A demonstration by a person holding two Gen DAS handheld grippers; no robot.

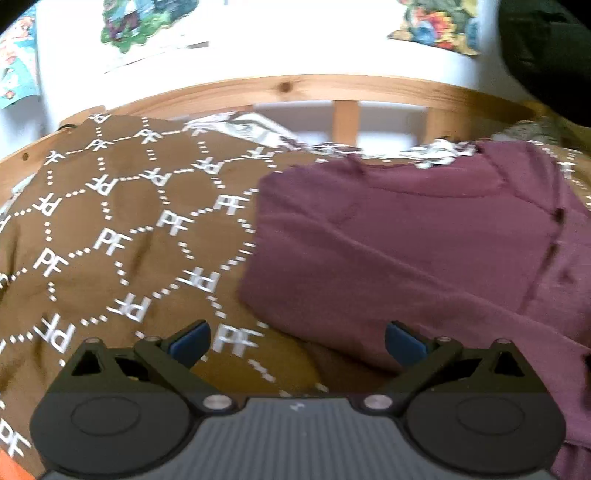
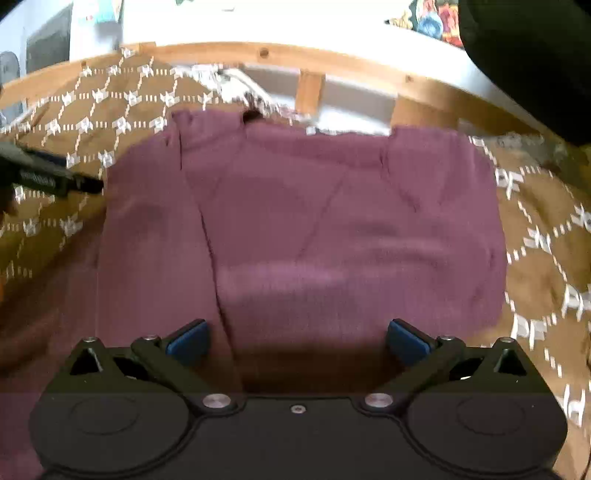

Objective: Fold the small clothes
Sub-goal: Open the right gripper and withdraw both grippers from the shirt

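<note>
A maroon garment (image 1: 424, 240) lies partly folded on a brown bedcover printed with white "PF" letters (image 1: 122, 229). In the left wrist view it fills the right half, and my left gripper (image 1: 297, 345) stands open over its lower left edge with nothing between the blue pads. In the right wrist view the maroon garment (image 2: 314, 229) spreads across the middle, a fold line running down its left side. My right gripper (image 2: 297, 341) is open above the near edge of the cloth, its pads apart and bare. The tip of the left gripper (image 2: 48, 177) shows at the far left.
A wooden bed rail (image 1: 303, 88) with upright slats runs along the far side, with a white wall and colourful pictures (image 1: 133, 22) behind. White patterned cloth (image 1: 251, 127) is bunched by the rail. A dark shape (image 2: 535, 55) fills the top right corner.
</note>
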